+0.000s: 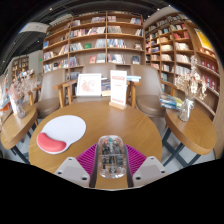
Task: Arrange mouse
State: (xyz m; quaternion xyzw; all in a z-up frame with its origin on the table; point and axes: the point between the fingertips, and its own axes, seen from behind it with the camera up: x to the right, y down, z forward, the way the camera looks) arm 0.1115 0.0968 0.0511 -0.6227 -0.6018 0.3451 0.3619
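A clear see-through mouse sits between my two fingers, held just above the near edge of the round wooden table. My gripper is shut on the mouse, with the magenta pads pressing on both its sides. A white mouse pad with a red wrist rest lies on the table ahead of the fingers and to their left.
Two upright sign cards stand at the far side of the table, with wooden chairs behind. Bookshelves line the back wall. Other tables stand to the left and right.
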